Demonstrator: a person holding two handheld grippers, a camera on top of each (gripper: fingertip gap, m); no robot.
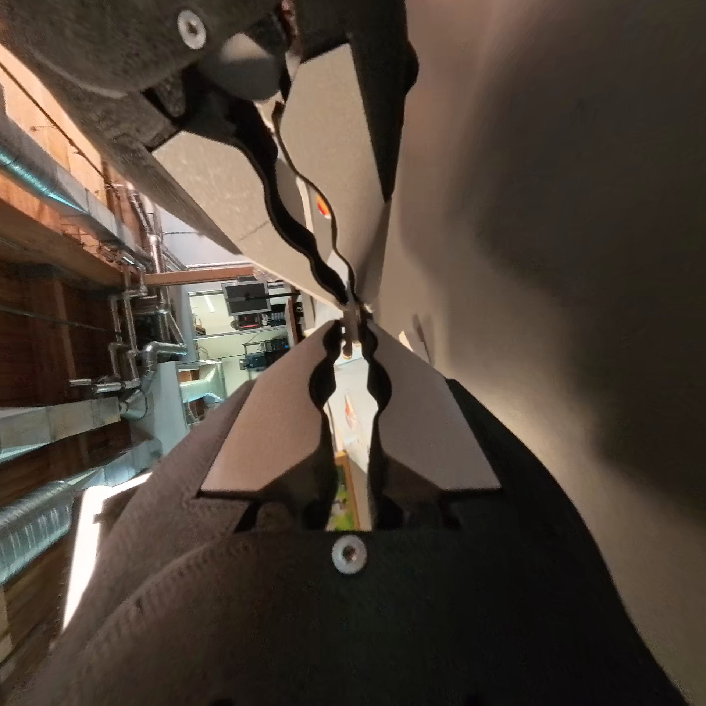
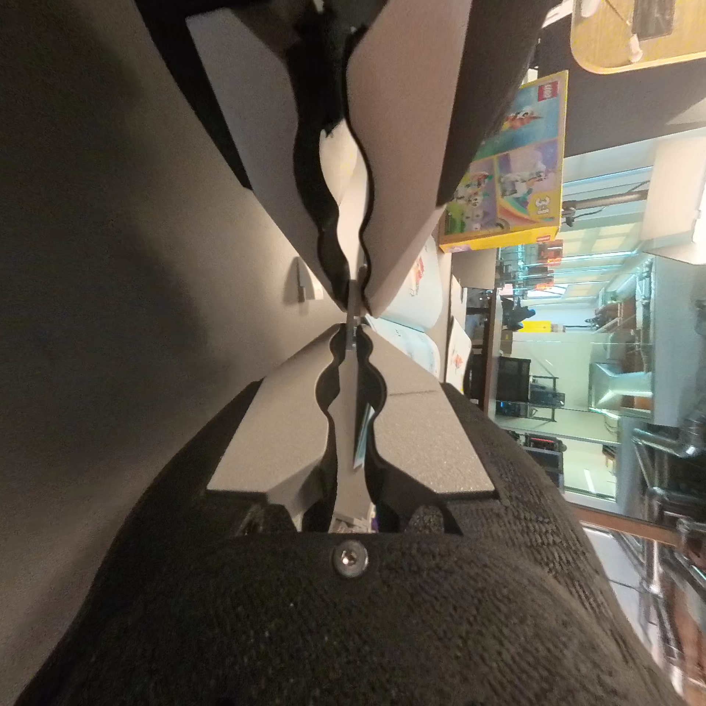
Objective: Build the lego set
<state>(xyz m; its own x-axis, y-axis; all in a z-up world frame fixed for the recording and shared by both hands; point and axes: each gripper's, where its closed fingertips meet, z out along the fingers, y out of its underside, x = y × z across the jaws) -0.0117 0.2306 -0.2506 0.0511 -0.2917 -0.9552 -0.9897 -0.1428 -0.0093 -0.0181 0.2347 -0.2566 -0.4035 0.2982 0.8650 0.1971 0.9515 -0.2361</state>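
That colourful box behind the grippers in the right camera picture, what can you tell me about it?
The toy box is a flat cardboard carton with a yellow border and a printed face showing bright cartoon-like built models on green, purple and blue panels. It looks closed and undamaged. The camera is rolled, so it appears sideways; it seems to stand on its edge at the back of the grey table, beside open white instruction pages. No gripper touches it.

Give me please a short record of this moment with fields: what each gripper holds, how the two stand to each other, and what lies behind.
left gripper: shut on small grey piece
right gripper: shut on thin grey piece
relation: the two grippers meet tip to tip, pieces touching or nearly so; whether joined cannot be told
surface: grey table
loose part: grey piece lying on the table
background: colourful box, open booklet
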